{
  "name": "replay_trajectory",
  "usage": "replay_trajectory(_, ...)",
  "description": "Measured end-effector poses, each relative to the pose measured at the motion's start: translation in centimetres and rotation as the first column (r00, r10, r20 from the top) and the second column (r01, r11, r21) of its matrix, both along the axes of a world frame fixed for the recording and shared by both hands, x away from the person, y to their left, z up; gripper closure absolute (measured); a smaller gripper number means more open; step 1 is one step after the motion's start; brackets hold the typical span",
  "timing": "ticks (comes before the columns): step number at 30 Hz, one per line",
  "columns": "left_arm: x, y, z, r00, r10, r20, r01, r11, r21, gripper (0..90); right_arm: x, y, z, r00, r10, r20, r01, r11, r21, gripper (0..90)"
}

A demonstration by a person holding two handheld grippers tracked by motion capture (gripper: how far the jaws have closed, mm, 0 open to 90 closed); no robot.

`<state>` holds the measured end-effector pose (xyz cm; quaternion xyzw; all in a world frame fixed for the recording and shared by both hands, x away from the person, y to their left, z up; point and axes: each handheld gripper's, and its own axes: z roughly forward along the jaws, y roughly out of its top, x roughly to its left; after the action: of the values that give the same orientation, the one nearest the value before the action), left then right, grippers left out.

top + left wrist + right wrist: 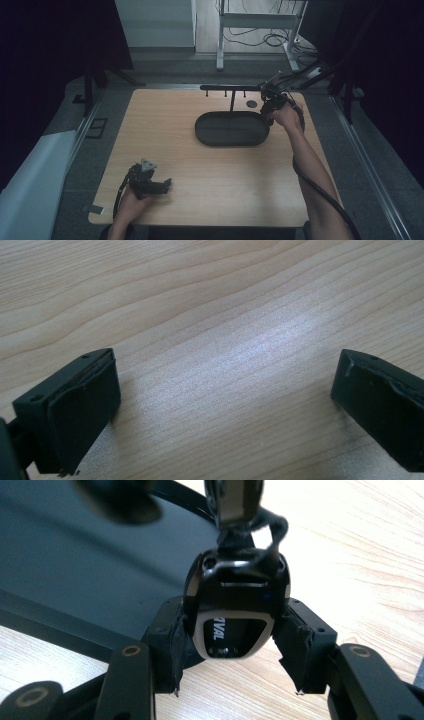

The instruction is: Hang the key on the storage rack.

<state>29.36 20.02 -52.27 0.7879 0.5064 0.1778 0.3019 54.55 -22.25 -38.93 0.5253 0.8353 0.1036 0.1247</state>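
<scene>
A person's right gripper (pixel 235 645) is clamping a small black-and-silver car key fob (pixel 235 605) just over the right end of the oval black tray (pixel 232 129), which is sitting toward the far edge of the wooden desk (pixel 200 165); the fob's strap and ring (pixel 235 505) are hanging slack toward the camera. The left gripper (pixel 220 405) is resting near the desk's near left corner, its jaws standing wide apart over bare wood and holding nothing. The pads are pinching only the fob's rounded sides, so it is likely at risk of twisting or slipping free, and, being at the rim, of dropping outside the tray or catching its loop on the black hook rack (pixel 231 88) behind. Count: one fob, one tray, one rack, two grippers.
</scene>
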Motion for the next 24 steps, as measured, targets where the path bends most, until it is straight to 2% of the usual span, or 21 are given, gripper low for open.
replay_trajectory(6,0.0,0.0,0.0,1.0000,0.000,0.000,0.000,1.0000,0.000,0.0,0.0,0.0,-0.2,1.0000,0.008,0.003,-0.008,1.0000,0.005,47.0)
replay_trajectory(10,0.0,0.0,0.0,1.0000,0.000,0.000,0.000,1.0000,0.000,0.0,-0.2,0.2,0.2,0.9993,0.019,0.034,-0.019,0.9997,0.013,44.1)
replay_trajectory(16,0.0,0.0,0.0,1.0000,0.000,0.000,0.000,1.0000,0.000,0.0,-0.6,0.3,0.9,0.9975,0.048,0.052,-0.051,0.9976,0.047,35.4)
replay_trajectory(17,0.0,0.0,0.0,1.0000,0.000,0.000,0.000,1.0000,0.000,0.0,-0.8,0.2,1.0,0.9970,0.055,0.054,-0.058,0.9973,0.045,31.7)
replay_trajectory(22,0.0,0.0,0.0,1.0000,0.000,0.000,0.000,1.0000,0.000,0.0,-1.2,0.1,1.1,0.9955,0.079,0.052,-0.083,0.9945,0.065,24.4)
replay_trajectory(24,0.0,0.0,0.0,1.0000,0.000,0.000,0.000,1.0000,0.000,0.0,-1.7,0.0,1.1,0.9930,0.104,0.056,-0.108,0.9917,0.069,19.4)
